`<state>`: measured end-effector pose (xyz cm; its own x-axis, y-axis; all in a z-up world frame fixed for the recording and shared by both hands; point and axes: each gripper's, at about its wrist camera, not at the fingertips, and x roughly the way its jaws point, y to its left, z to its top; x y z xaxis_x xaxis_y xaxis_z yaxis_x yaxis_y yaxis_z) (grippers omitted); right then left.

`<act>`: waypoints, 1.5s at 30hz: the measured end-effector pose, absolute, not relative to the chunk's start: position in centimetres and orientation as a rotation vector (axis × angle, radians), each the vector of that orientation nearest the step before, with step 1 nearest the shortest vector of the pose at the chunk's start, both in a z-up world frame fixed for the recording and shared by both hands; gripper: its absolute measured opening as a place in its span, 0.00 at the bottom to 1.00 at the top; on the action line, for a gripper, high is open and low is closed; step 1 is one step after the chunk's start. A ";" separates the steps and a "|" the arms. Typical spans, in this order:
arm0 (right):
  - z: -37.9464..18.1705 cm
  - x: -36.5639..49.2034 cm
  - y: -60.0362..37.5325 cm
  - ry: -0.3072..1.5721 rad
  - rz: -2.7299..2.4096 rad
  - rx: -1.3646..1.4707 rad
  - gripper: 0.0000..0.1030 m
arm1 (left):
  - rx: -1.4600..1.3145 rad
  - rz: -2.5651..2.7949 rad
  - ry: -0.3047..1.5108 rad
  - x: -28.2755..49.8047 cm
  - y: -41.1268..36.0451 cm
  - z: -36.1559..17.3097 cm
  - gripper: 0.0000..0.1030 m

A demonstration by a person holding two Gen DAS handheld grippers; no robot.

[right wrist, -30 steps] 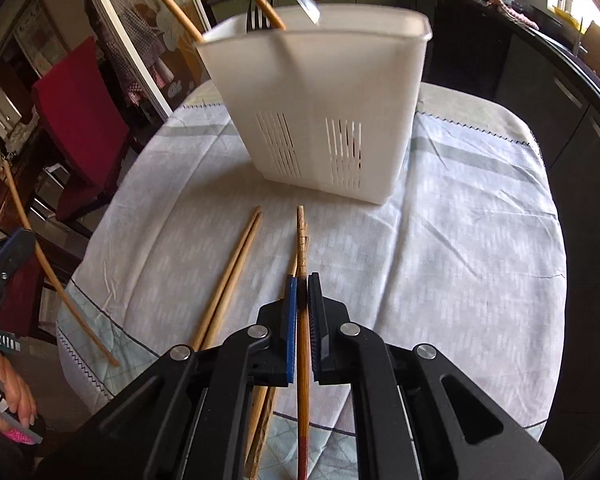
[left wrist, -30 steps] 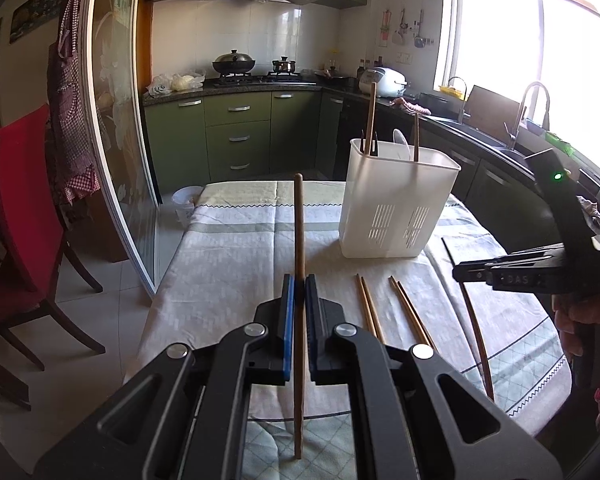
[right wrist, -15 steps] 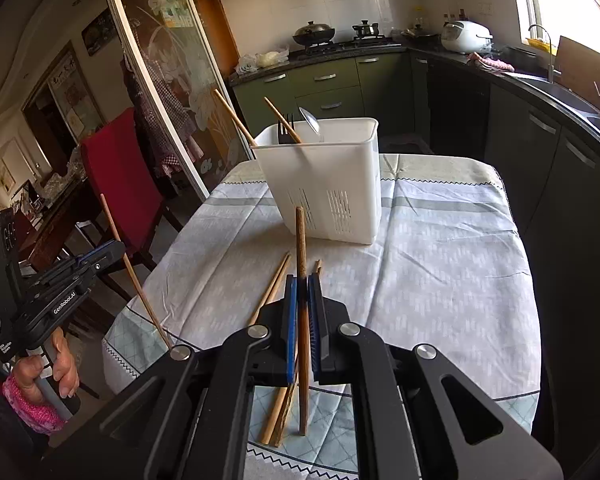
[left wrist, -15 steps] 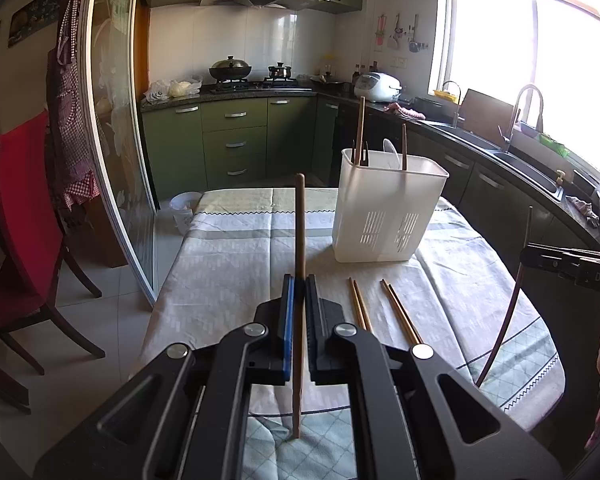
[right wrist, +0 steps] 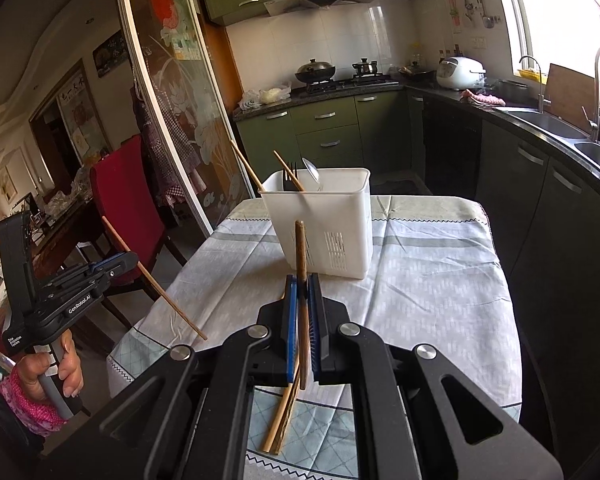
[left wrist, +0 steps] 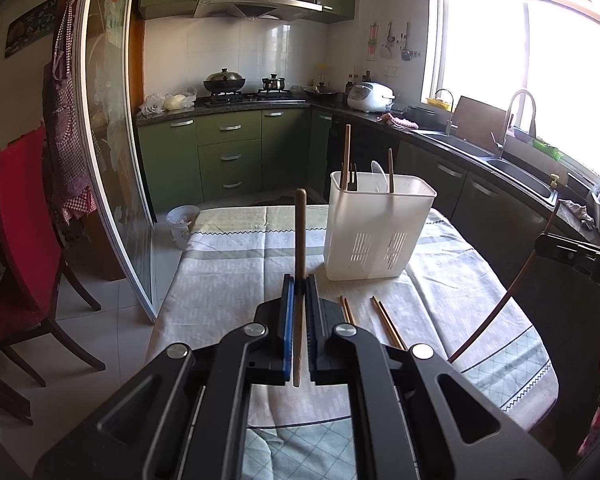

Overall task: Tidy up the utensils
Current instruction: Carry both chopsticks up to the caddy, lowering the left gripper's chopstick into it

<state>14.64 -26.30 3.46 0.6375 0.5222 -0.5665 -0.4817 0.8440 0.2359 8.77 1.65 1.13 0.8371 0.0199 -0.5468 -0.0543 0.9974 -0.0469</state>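
Right hand-held gripper higher, chopstick aloft.

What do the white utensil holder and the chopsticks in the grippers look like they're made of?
Utensil holder: likely plastic, matte white, with moulded drain slots. Chopstick in the left gripper: probably wood or bamboo, dull brown. Chopstick in the right gripper: the same, slightly darker.

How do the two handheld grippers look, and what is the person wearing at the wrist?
Both grippers are black, angular plastic frames with silver round bolts. The left gripper and the right gripper each have one blue pad. Seen from the right wrist camera, the left one carries white "GenRobot.AI" lettering and a grey handle. The hand on that handle has a pink dotted cuff.
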 end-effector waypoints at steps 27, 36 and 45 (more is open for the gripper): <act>18.1 25.8 -26.2 0.483 0.555 0.106 0.06 | -0.059 -0.070 0.349 19.9 -3.6 15.3 0.05; 15.0 32.2 -24.6 0.561 0.497 0.096 0.06 | -0.061 -0.039 0.401 25.6 -4.6 12.3 0.05; 9.9 33.5 -22.0 0.660 0.514 0.040 0.07 | -0.047 -0.040 0.542 27.7 -4.6 8.2 0.06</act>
